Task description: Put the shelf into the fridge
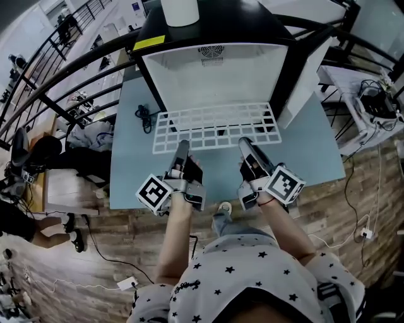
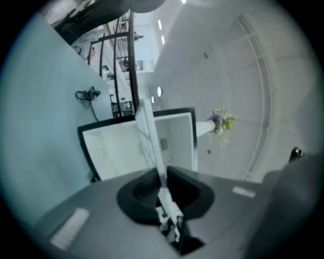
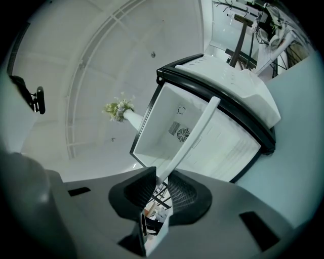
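Observation:
A white wire shelf (image 1: 216, 127) is held level just in front of the open black fridge (image 1: 211, 76) with a white inside. My left gripper (image 1: 182, 149) is shut on the shelf's near edge at the left, my right gripper (image 1: 245, 145) on the same edge at the right. Seen edge-on, the shelf (image 2: 148, 132) runs from the left gripper (image 2: 161, 178) toward the fridge (image 2: 136, 144). In the right gripper view the shelf (image 3: 195, 136) leaves the shut right gripper (image 3: 162, 182) toward the fridge cavity (image 3: 202, 136) with its fan vent.
The fridge stands on a pale blue table (image 1: 132, 164); its white door (image 1: 306, 79) hangs open at the right. A black cable (image 1: 144, 117) lies on the table left of the shelf. A white cylinder (image 1: 180, 11) stands on the fridge top. Railings run left.

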Available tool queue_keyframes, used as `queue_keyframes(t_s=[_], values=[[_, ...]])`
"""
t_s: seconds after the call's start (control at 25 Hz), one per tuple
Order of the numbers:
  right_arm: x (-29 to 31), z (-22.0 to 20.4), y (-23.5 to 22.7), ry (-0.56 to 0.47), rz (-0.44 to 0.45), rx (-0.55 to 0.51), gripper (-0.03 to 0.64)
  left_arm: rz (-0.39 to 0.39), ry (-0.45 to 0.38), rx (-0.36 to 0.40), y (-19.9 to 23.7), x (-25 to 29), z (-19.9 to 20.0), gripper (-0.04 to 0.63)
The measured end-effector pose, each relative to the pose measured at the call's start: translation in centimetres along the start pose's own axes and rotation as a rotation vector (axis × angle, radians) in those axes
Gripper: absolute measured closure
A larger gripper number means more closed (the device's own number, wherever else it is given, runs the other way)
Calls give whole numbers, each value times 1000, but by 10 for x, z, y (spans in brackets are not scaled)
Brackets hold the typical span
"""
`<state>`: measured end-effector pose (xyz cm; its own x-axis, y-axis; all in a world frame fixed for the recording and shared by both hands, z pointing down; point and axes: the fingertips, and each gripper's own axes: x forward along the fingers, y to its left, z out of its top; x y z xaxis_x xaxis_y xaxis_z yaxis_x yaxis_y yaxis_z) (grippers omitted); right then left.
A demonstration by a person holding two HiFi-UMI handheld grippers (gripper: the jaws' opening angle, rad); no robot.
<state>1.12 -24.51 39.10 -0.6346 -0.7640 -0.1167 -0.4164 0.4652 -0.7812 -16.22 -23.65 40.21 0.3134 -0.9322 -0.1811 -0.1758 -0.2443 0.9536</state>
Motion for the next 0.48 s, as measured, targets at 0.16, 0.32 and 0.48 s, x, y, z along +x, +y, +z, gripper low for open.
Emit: queue_keyframes(t_s=[0.16,0.32,0.48], values=[[16,12,-10,-16,-6,-6,554,-7,18,-5,5,24,5,552],[24,24,-22,-37,-21,-7,554,-17,40,-10,4,46,5,552],[24,30,-25,-53,-36,-8,554,-21,65,0,5,50,1,551]])
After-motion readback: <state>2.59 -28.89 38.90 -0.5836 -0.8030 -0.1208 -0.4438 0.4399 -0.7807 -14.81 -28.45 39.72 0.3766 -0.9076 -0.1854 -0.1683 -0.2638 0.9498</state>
